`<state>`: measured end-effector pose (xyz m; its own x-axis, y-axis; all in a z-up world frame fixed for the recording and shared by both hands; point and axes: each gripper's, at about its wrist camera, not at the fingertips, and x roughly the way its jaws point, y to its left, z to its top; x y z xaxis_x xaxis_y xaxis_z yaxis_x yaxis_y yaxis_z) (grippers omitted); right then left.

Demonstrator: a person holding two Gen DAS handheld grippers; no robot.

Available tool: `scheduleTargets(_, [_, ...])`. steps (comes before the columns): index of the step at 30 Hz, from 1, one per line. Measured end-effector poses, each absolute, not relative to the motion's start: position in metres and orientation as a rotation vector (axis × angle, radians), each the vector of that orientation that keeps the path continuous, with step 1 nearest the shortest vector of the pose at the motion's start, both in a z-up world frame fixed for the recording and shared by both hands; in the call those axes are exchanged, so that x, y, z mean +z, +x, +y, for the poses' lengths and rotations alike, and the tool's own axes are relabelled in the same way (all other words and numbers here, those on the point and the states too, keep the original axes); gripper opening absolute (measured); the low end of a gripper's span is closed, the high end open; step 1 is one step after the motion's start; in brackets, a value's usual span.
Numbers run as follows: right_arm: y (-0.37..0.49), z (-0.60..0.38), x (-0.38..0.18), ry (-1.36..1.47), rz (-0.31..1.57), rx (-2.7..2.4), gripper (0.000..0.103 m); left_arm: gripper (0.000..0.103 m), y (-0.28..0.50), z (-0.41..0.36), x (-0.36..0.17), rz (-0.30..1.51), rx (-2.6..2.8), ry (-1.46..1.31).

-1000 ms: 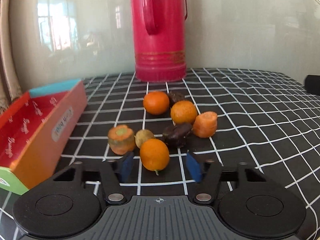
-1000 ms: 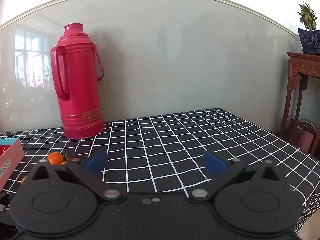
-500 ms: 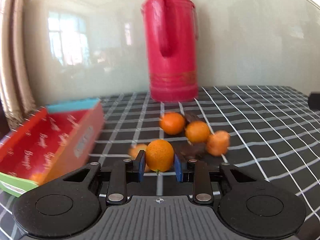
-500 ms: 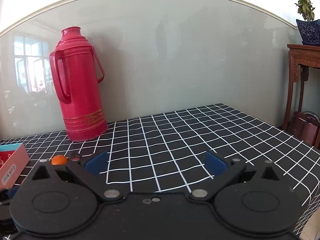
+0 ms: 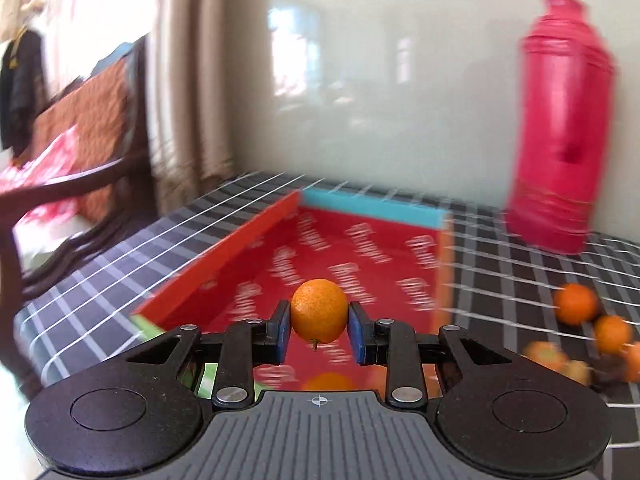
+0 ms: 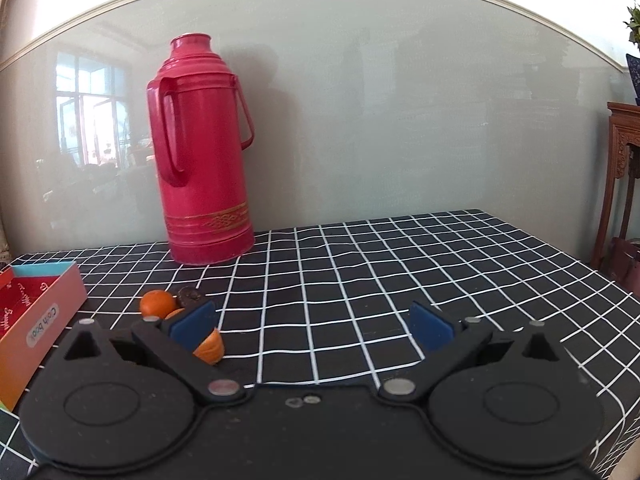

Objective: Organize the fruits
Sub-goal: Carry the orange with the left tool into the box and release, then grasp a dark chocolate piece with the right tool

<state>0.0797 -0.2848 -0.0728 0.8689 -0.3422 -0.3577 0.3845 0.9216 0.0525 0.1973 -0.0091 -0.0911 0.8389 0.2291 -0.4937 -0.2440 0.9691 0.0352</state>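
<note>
My left gripper (image 5: 319, 330) is shut on a small orange (image 5: 319, 310) and holds it above the open red box (image 5: 360, 256). Another orange (image 5: 328, 382) lies in the box just below. The remaining pile of oranges (image 5: 576, 304), carrot pieces and dark fruits lies on the tablecloth to the right. My right gripper (image 6: 312, 322) is open and empty above the table; an orange (image 6: 157, 303) and a carrot piece (image 6: 210, 348) show by its left finger, and the box (image 6: 40, 316) is at the far left.
A tall red thermos (image 6: 200, 152) stands at the back by the wall; it also shows blurred in the left wrist view (image 5: 560, 136). A black checked cloth (image 6: 400, 272) covers the table. A wooden chair (image 5: 80, 184) stands left of the table, a wooden stand (image 6: 624, 176) at right.
My left gripper closed on the orange, lifted it from the pile and swung left over the red box. My right gripper shifted slightly, staying open.
</note>
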Motion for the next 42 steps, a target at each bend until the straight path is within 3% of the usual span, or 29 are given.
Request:
scheduleTargets(7, [0.092, -0.277, -0.077, 0.147, 0.384, -0.340, 0.097, 0.034, 0.203, 0.011, -0.095, 0.546, 0.315, -0.039])
scheduleTargets(9, [0.094, -0.274, -0.078, 0.147, 0.390, -0.326, 0.097, 0.064, 0.201, 0.014, -0.093, 0.539, 0.314, -0.057])
scheduleTargets(12, [0.099, -0.270, -0.080, 0.138, 0.401, -0.308, 0.097, 0.087, 0.195, 0.013, -0.087, 0.501, 0.334, -0.048])
scheduleTargets(14, [0.103, -0.268, -0.082, 0.143, 0.414, -0.297, 0.097, 0.092, 0.191, 0.015, -0.086, 0.488, 0.337, -0.051])
scheduleTargets(18, [0.111, -0.266, -0.087, 0.199, 0.443, -0.256, 0.096, 0.093, 0.181, 0.022, -0.082, 0.467, 0.323, -0.070])
scheduleTargets(24, [0.128, -0.254, -0.096, 0.247, 0.498, -0.194, 0.074, 0.097, 0.166, 0.033, -0.077, 0.412, 0.333, -0.038])
scheduleTargets(33, [0.158, -0.235, -0.109, 0.307, 0.562, -0.146, 0.063, 0.100, 0.155, 0.060, -0.073, 0.384, 0.362, -0.039])
scheduleTargets(42, [0.172, -0.240, -0.121, 0.405, 0.591, -0.161, 0.033, 0.101, 0.150, 0.082, -0.075, 0.394, 0.399, -0.058])
